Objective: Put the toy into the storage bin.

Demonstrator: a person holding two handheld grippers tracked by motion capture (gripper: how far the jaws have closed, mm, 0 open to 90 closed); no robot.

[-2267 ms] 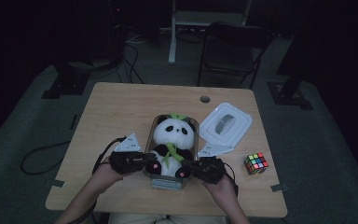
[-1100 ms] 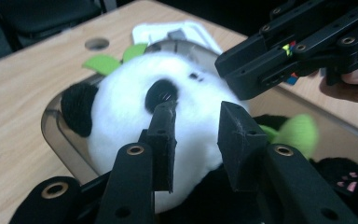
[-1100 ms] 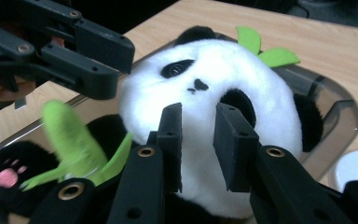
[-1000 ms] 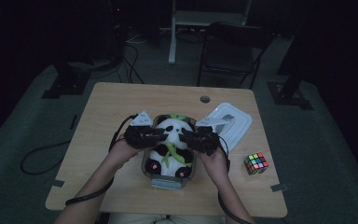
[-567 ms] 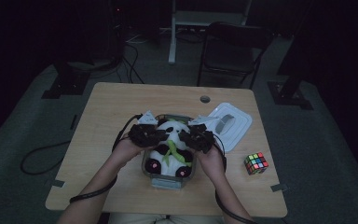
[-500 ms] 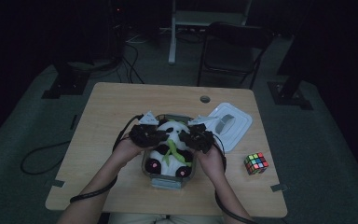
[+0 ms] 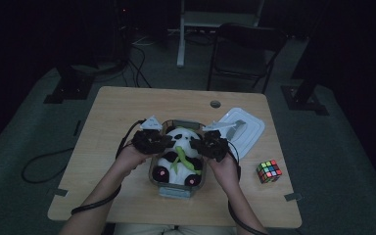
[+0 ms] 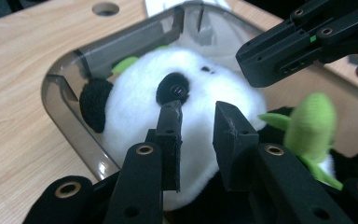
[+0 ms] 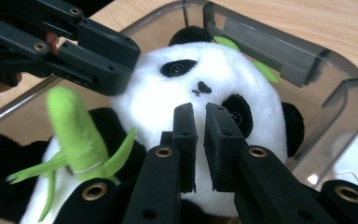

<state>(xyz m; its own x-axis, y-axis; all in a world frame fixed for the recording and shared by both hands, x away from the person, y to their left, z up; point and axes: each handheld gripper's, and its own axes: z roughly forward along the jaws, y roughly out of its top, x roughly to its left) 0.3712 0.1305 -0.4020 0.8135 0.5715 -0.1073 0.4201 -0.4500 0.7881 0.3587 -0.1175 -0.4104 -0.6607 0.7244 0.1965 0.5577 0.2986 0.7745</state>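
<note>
Between both sets of fingers, the plush panda (image 7: 178, 156) is lying mostly inside the clear container (image 7: 162, 180), head being pressed down. Left gripper (image 8: 198, 109) and right gripper (image 9: 199, 111) are nearly closed, gripping nothing. Lid (image 7: 248, 131), beyond, is waiting.

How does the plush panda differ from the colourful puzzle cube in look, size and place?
The black-and-white plush panda is soft and rounded; the colourful puzzle cube is hard-edged, with small squares of many colours. The panda is much larger than the cube. The panda lies on its back inside the clear plastic container, between both grippers; the cube stands alone on the bare wooden table, at its right side. Both are on the same table.
</note>
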